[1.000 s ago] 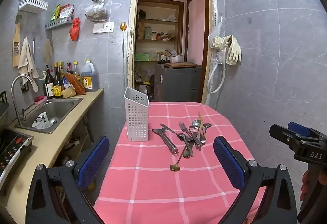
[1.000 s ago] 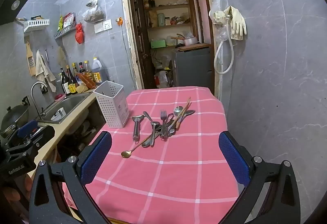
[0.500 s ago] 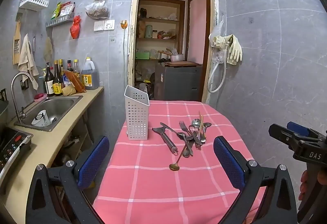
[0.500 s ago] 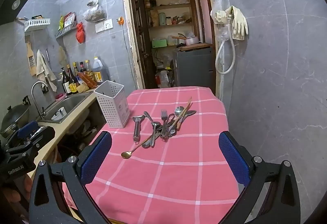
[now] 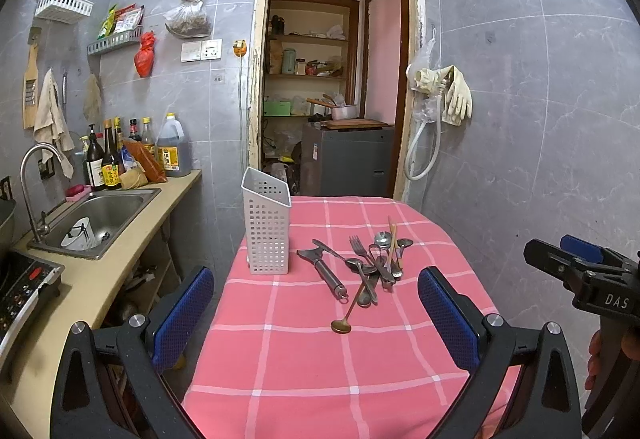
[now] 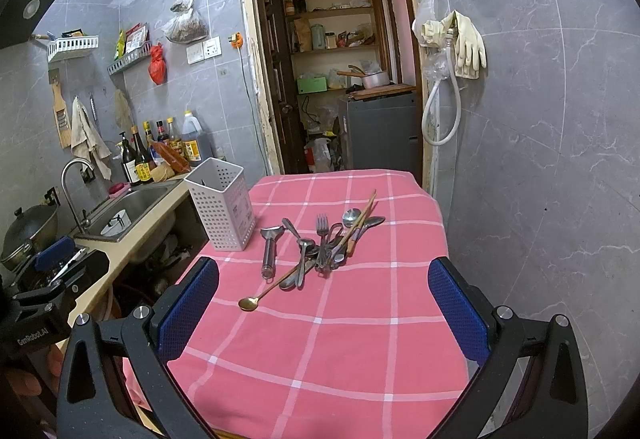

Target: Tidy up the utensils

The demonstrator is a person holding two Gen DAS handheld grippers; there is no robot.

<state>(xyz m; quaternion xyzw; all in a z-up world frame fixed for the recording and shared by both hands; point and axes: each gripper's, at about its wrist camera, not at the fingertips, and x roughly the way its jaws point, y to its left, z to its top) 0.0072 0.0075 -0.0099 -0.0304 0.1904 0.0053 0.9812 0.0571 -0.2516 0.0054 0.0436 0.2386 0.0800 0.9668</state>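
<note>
Sink (image 5: 104, 213): far left, set in the beige counter (image 5: 132, 263), with a white cup lying inside it.
Bottles (image 5: 108, 159): standing in a row at the back of the counter, against the tiled wall.
Left gripper (image 5: 316, 319): held low over the near end of the table, jaws spread wide with nothing between them; both blue pads (image 5: 182, 315) are bare.
Holder (image 5: 266, 227): a white perforated utensil holder, upright on the table's left side, near the far edge; what is inside cannot be told from the left wrist view.
Table (image 5: 280, 359): covered with a pink checked cloth.
Peeler (image 5: 324, 273): a metal-handled tool lying flat just right of the holder, apart from it.
Gold spoon (image 5: 348, 315): its bowl points towards the grippers, its handle runs up into the pile.
Pile of utensils (image 5: 376, 259): spoons, a fork (image 5: 356, 245) and wooden chopsticks (image 5: 392, 235) lying crossed over each other, right of the peeler, in the middle of the table.
Right gripper (image 6: 324, 315): also above the near end of the table, jaws wide apart and holding nothing.
Rubber gloves (image 5: 456, 99): hanging on the wall right of the doorway, above a looped hose.
</note>
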